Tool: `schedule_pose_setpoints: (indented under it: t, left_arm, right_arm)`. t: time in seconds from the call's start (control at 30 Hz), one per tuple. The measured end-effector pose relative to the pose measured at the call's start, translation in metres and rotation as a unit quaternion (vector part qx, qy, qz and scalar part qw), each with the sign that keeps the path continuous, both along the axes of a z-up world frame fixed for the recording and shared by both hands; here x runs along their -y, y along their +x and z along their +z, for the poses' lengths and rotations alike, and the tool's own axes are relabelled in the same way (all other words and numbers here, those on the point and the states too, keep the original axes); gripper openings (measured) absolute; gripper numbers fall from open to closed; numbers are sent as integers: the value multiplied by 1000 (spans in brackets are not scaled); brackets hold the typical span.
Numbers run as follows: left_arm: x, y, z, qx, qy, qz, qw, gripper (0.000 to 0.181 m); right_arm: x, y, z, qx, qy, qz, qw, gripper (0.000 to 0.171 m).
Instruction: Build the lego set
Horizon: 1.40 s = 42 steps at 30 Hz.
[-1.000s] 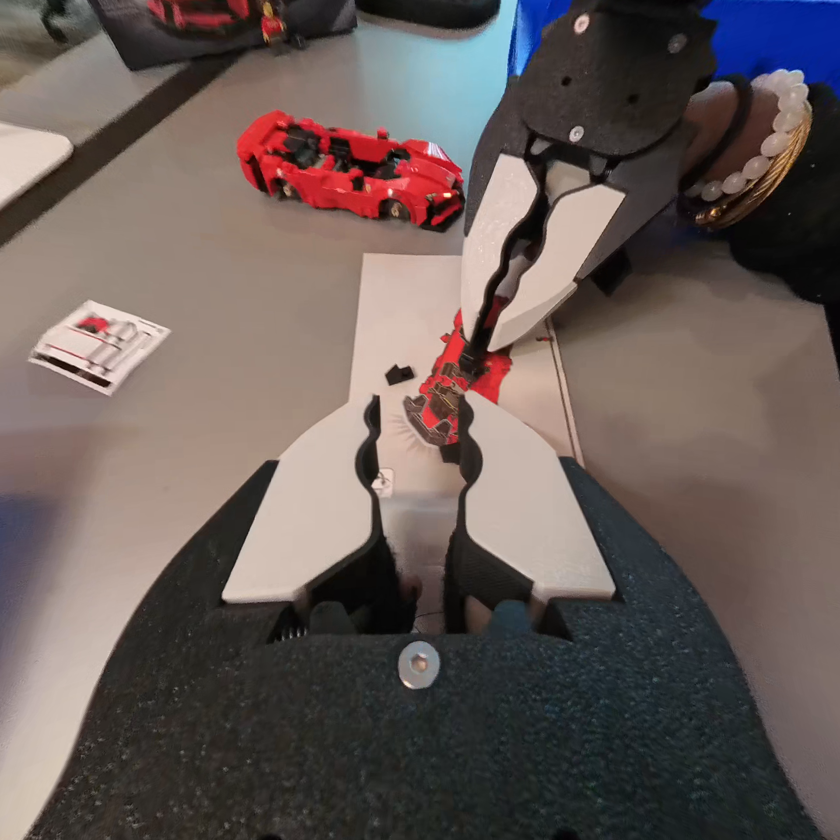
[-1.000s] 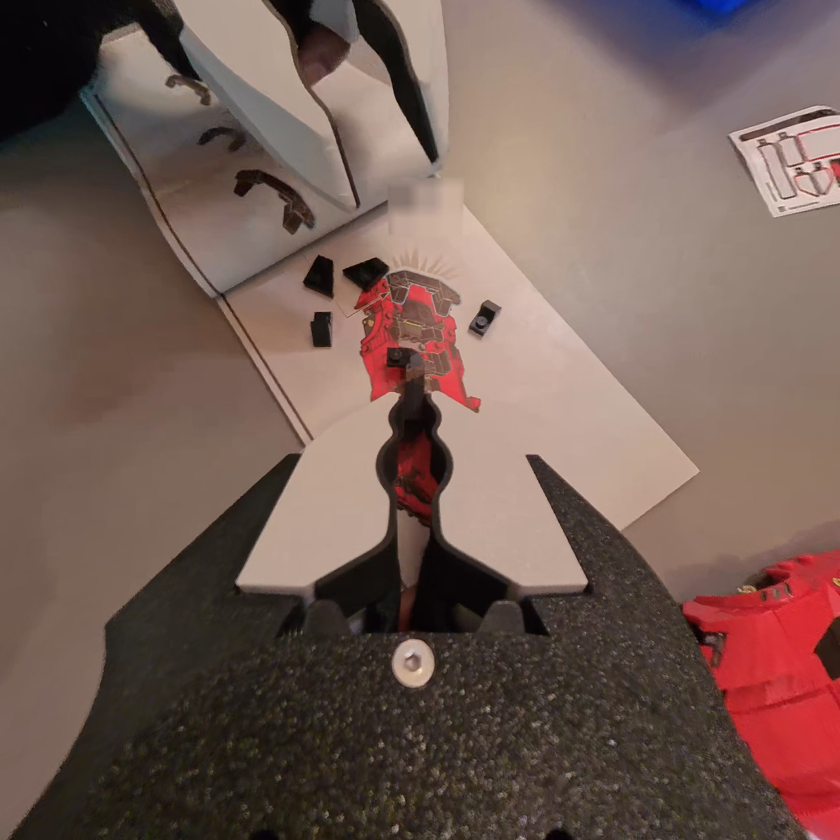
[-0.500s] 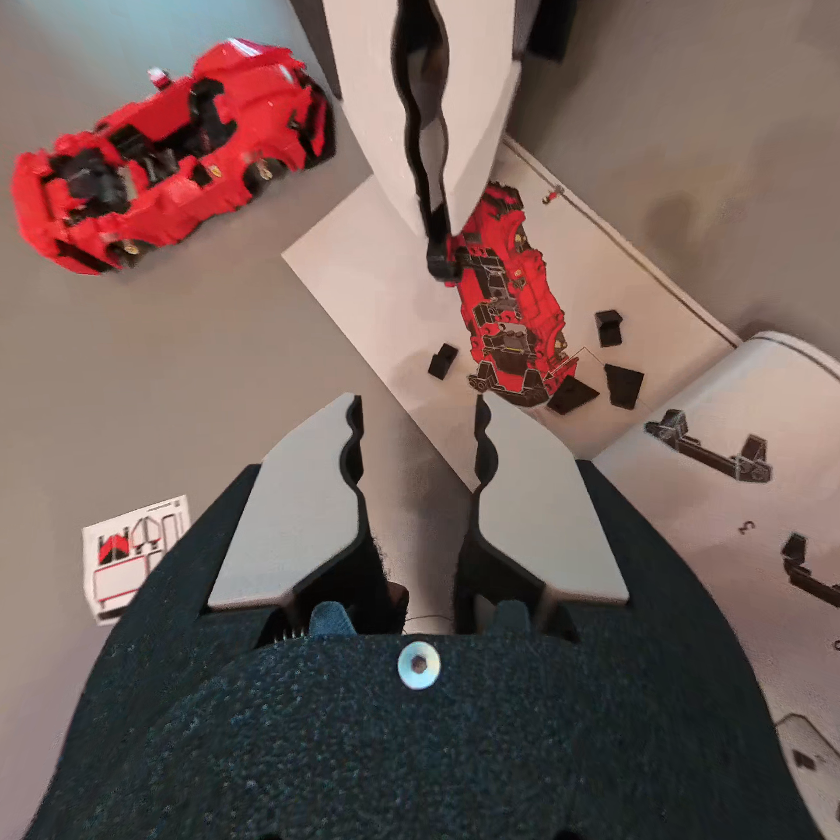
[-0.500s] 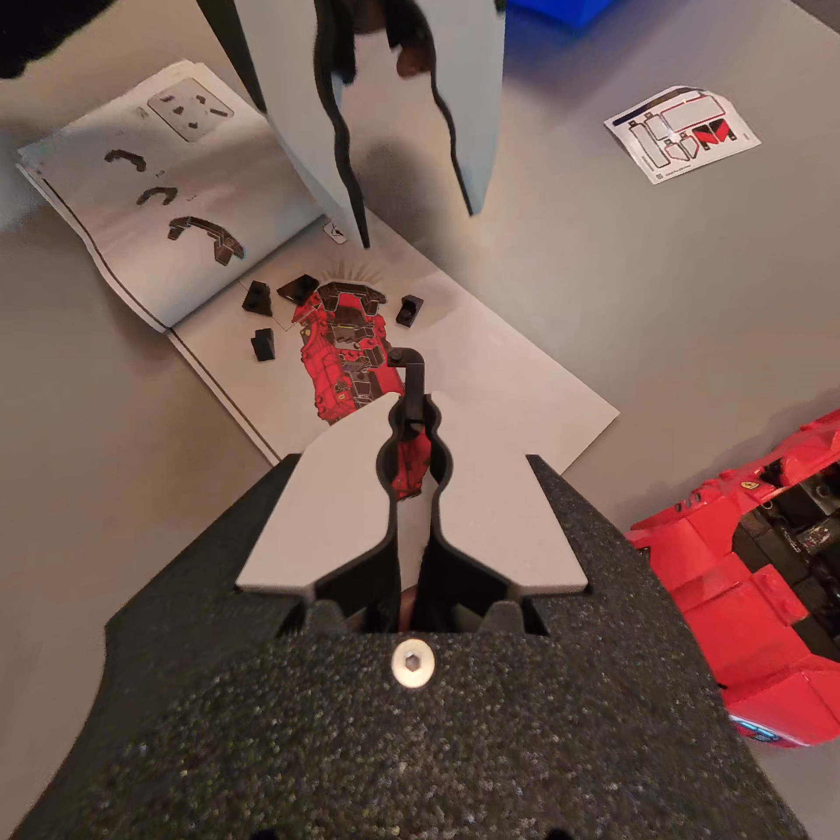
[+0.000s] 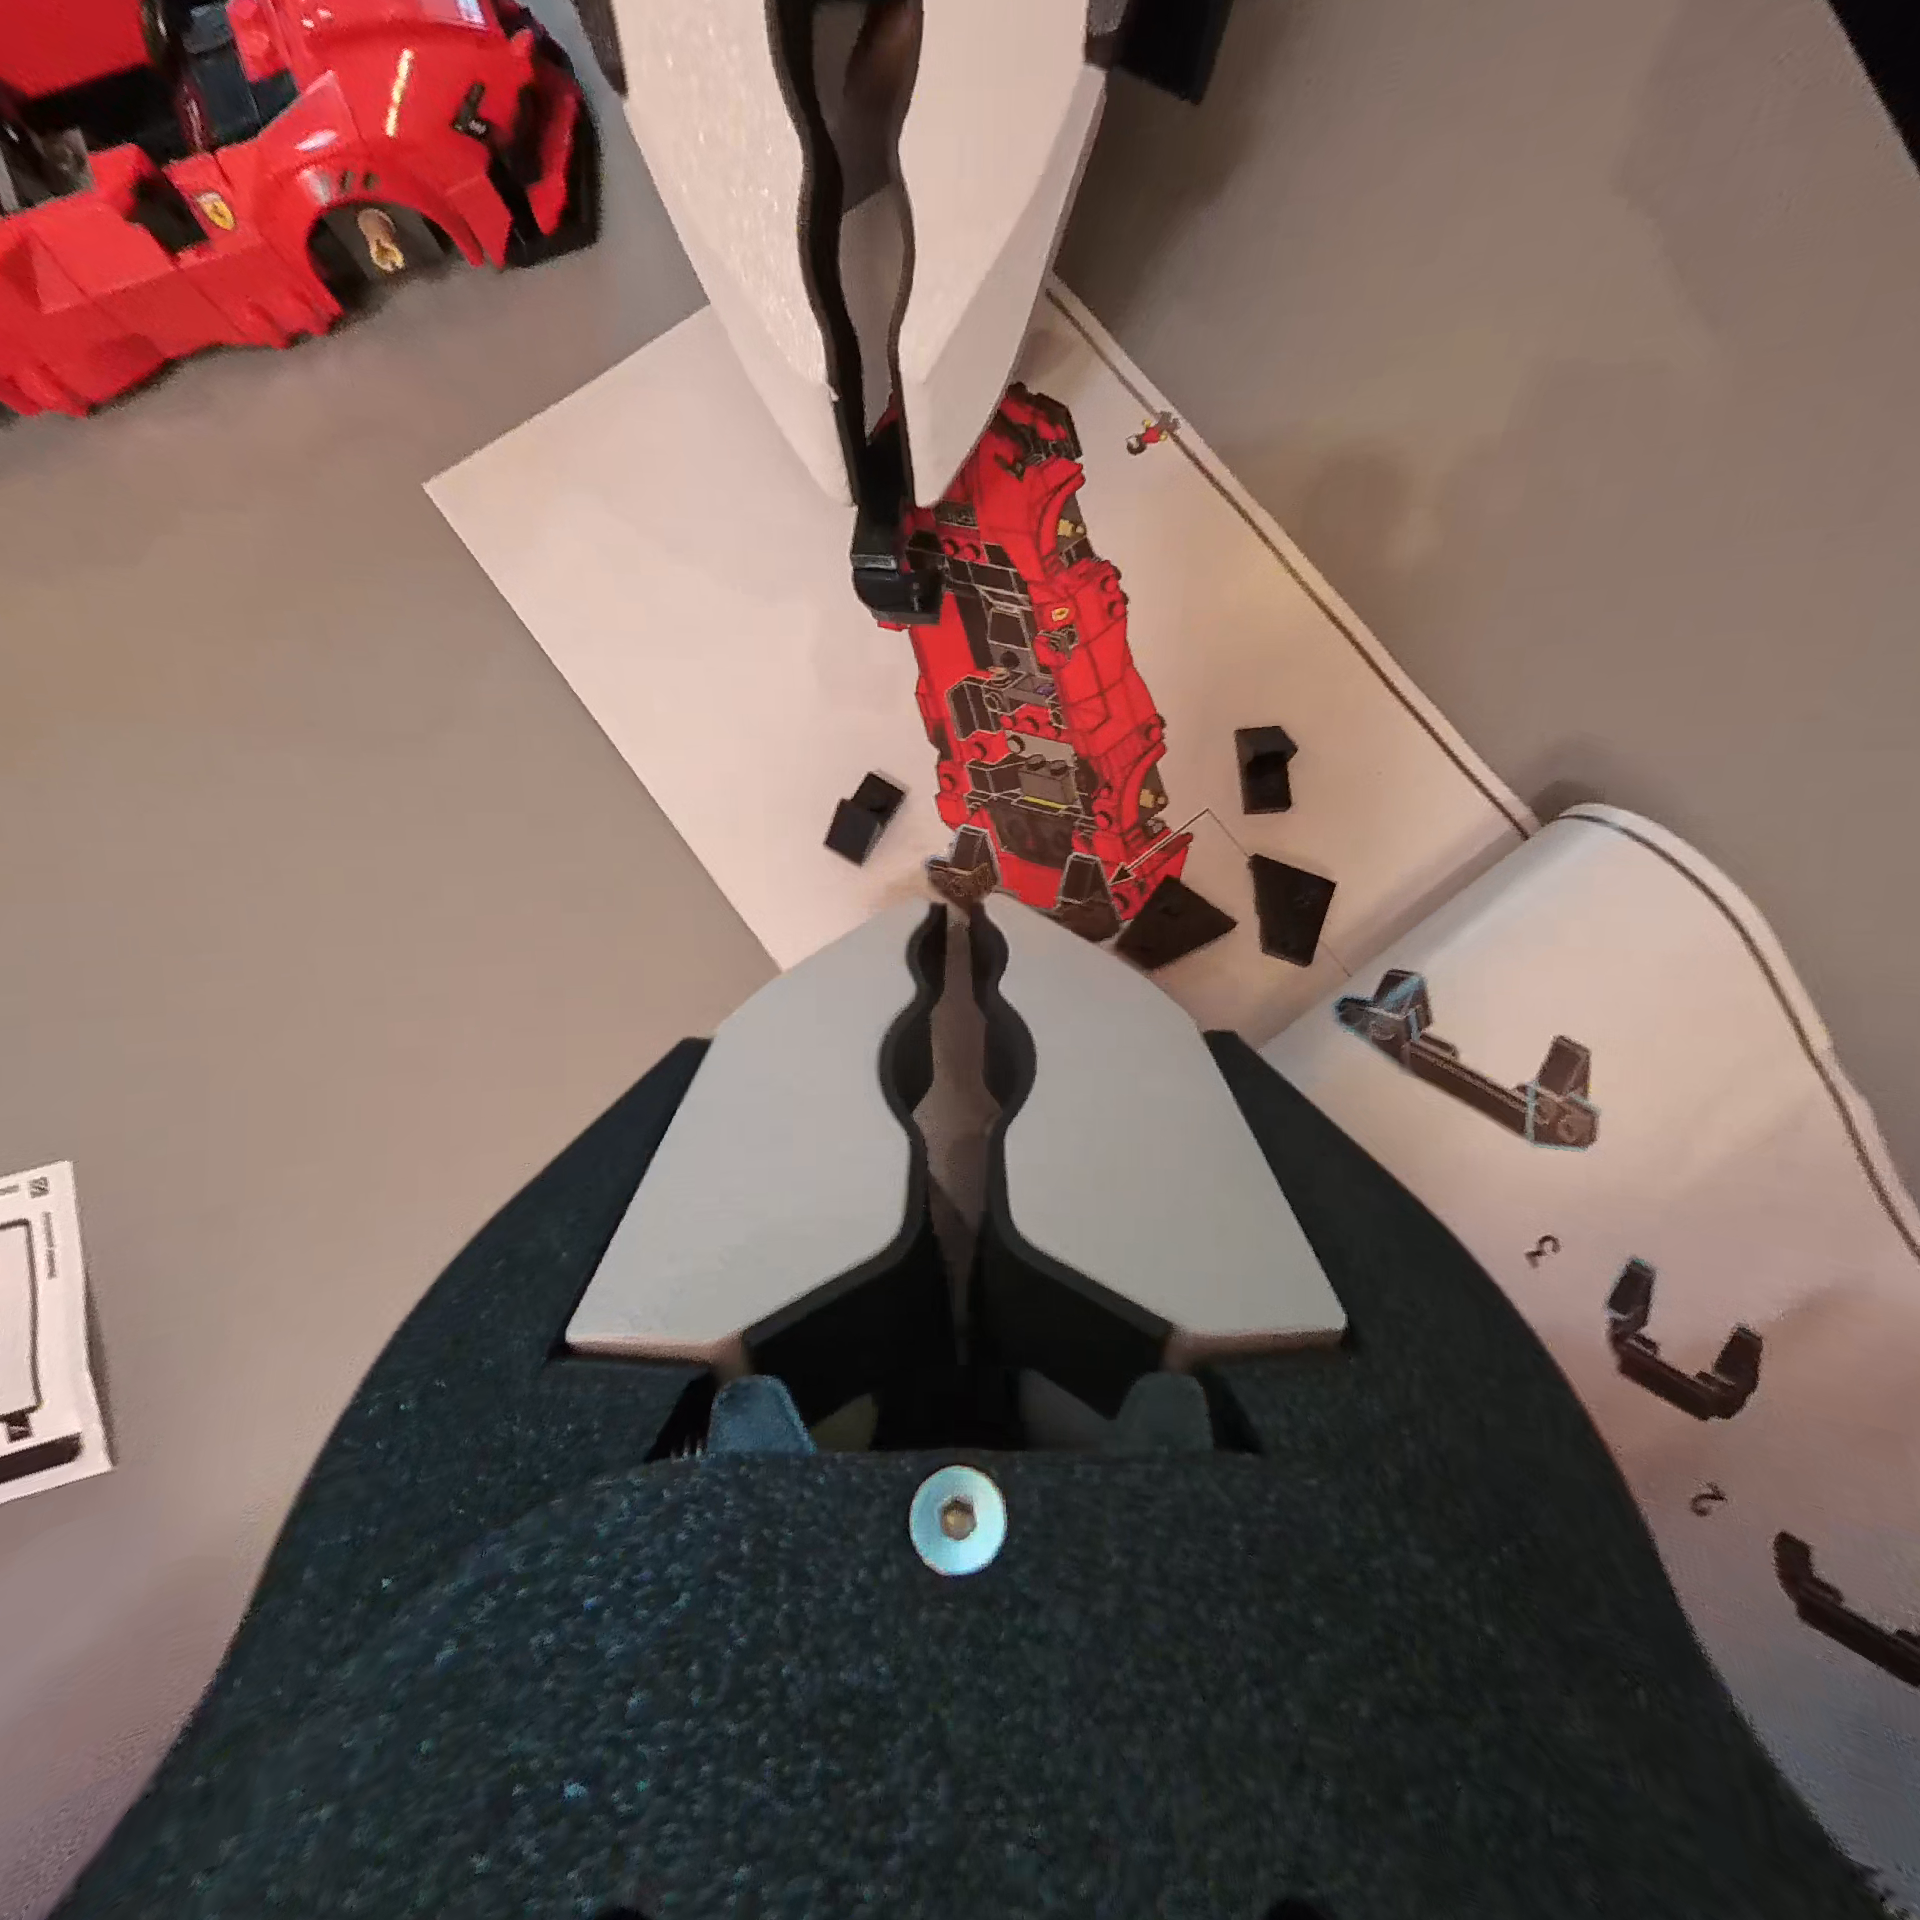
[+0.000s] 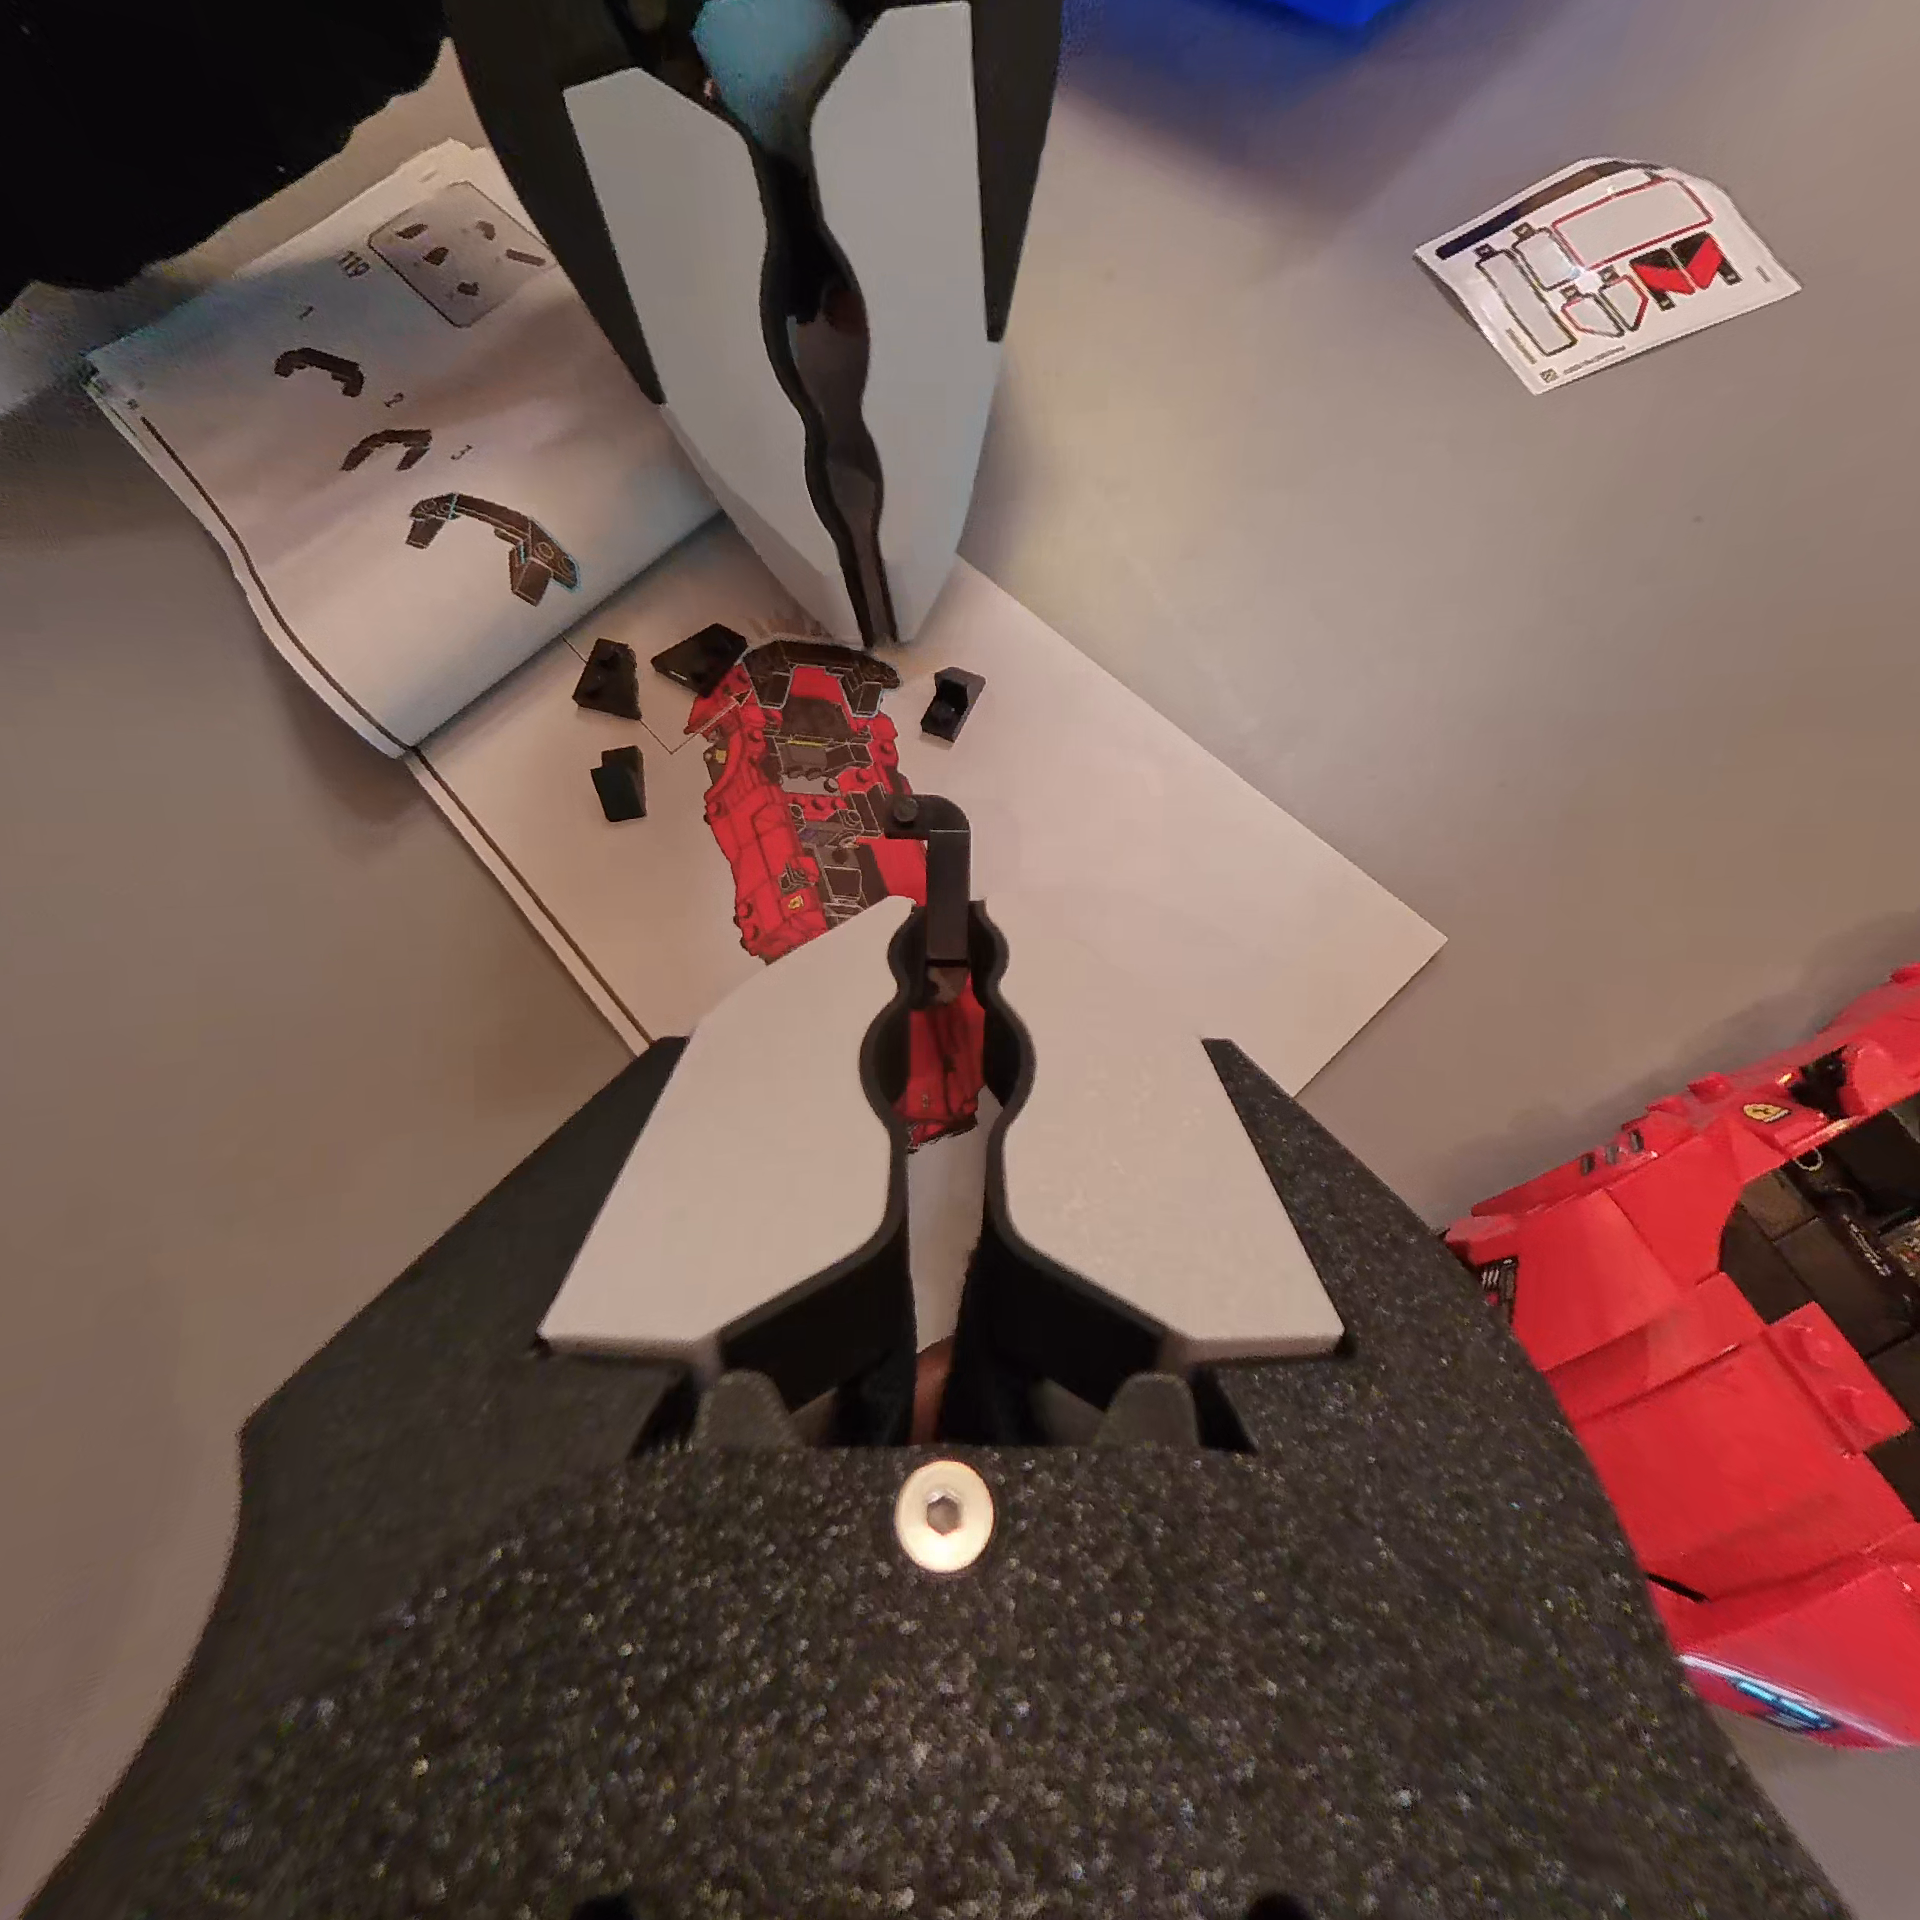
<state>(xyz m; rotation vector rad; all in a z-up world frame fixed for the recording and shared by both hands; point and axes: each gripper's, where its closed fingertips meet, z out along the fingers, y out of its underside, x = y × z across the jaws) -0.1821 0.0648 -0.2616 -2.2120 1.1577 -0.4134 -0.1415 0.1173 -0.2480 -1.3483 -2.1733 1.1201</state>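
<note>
In the left wrist view, a sticker sheet (image 5: 36, 1330) lies at the left edge on the grey table (image 5: 312, 779), and the red lego car (image 5: 260, 197) fills the upper left corner. At the centre bottom the left gripper (image 5: 961, 914) has its jaws drawn nearly together, only a thin slit between the tips, and nothing sits between them. Its tips hover over the near edge of the open instruction booklet (image 5: 675, 582). Just past them a small black brick (image 5: 862, 816) lies on the page left of the printed car; three more loose black pieces (image 5: 1262, 769) lie to its right. From the top centre the right gripper (image 5: 878, 488) reaches down, pinched on a slim black L-shaped piece (image 5: 888, 561) that sticks out below its tips, over the page.

In the right wrist view, the booklet lies at the upper left and centre. The right gripper at lower centre clamps the black L-shaped piece by its stem, the bent end pointing forward above the printed car. The car sits at the right edge, the sticker sheet at the upper right.
</note>
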Motion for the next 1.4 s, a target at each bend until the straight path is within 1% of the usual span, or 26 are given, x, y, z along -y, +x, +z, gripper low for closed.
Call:
schedule_pose_setpoints:
  t: [0.23, 0.37, 0.5, 0.6, 0.67, 0.77, 0.87, 0.97, 1.03, 1.13, 1.3, 1.4]
  left_arm:
    - [4, 2, 0, -26, 12, 52, 998, 2]
    - [6, 3, 0, -44, 14, 57, 997, 4]
    - [7, -11, 2, -63, 12, 60, 996, 5]
    - [8, -24, 8, -67, 17, 80, 994, 6]
    - [10, -27, 17, -65, 29, 95, 993, 11]
    - [10, -26, 28, -59, 50, 103, 992, 22]
    - [11, -23, 34, -53, 69, 87, 992, 33]
    - [10, -20, 32, -46, 77, 65, 994, 45]
    - [8, -14, 32, -35, 86, 40, 995, 48]
    - [5, -7, 35, -21, 96, 2, 995, 48]
    - [3, -4, 23, -19, 54, -43, 997, 48]
    - [1, -2, 17, -16, 40, -57, 997, 46]
  right_arm:
    - [0, 0, -3, 3, 6, 1, 1000, 8]
    - [-1, -1, -2, 2, 5, -2, 1000, 8]
    - [0, -1, -1, -1, 2, -1, 1000, 8]
    - [-1, -1, -1, -2, 2, -2, 1000, 8]
    - [-1, -1, 0, -2, 1, -3, 1000, 8]
    - [0, -1, -1, 1, 1, -1, 1000, 8]
    - [0, 0, -2, 2, 3, -1, 1000, 8]
    - [-1, -1, -1, 0, 0, -5, 1000, 8]
    - [-1, 0, -1, 1, -5, -5, 1000, 8]
    - [-1, 0, -1, 6, -11, -9, 1000, 8]
    - [-4, 0, -1, 9, -15, -14, 1000, 8]
    - [-5, 0, -1, 8, -14, -15, 1000, 8]
